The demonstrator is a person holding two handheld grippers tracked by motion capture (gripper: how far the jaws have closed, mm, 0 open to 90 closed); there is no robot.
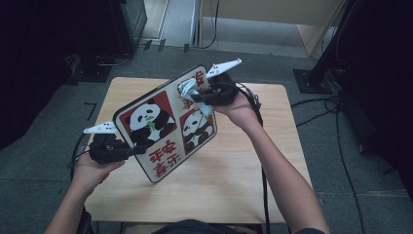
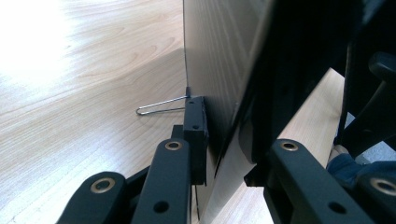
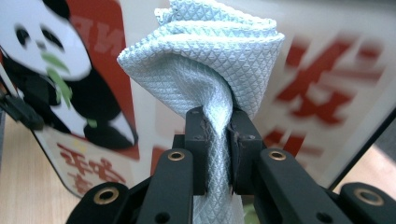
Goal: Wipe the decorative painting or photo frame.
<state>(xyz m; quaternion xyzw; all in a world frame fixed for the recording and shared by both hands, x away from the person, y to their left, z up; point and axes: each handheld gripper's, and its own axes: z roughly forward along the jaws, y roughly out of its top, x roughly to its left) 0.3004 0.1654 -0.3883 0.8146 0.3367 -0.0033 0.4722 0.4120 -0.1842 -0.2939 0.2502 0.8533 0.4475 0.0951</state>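
The left gripper (image 1: 139,149) clamps the panda board's (image 1: 163,122) edge, propping it tilted on the table (image 1: 234,165). The right gripper (image 1: 197,97) pinches a pale blue cloth (image 3: 205,56) against its face — wiping looks underway, lower half likely left.

Tilted panda board (image 1: 165,124) (red panels), bunched pale-blue cloth (image 1: 191,92) against its face

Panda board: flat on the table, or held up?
Held up, tilted: the left gripper clamps the panda board by its edge; its lower corner nears the table.
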